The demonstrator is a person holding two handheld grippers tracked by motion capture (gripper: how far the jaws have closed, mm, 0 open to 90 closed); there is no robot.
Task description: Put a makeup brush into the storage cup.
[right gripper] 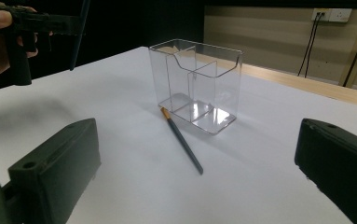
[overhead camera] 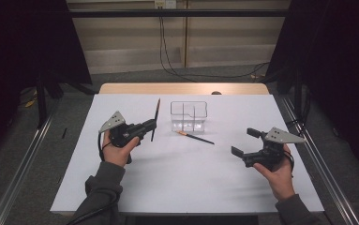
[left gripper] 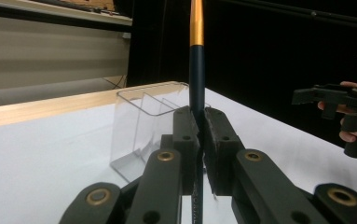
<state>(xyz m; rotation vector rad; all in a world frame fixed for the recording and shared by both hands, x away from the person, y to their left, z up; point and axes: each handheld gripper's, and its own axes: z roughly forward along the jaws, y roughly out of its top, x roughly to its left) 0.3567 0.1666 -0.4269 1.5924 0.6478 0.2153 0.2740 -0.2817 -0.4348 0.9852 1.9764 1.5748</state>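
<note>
A dark-handled paintbrush with a gold ferrule is pinched in my left gripper, left of the clear box. In the left gripper view that paintbrush rises straight up from the closed pads of the left gripper. A clear divided plastic box stands mid-table, and a second paintbrush lies flat just in front of it. My right gripper hovers at the right, open and holding nothing. Seen from the right gripper, the lying paintbrush rests against the foot of the box.
The white table top has a wooden strip along its far edge. Metal rails run along both sides and dark curtains stand left and right. Cables hang on the back wall.
</note>
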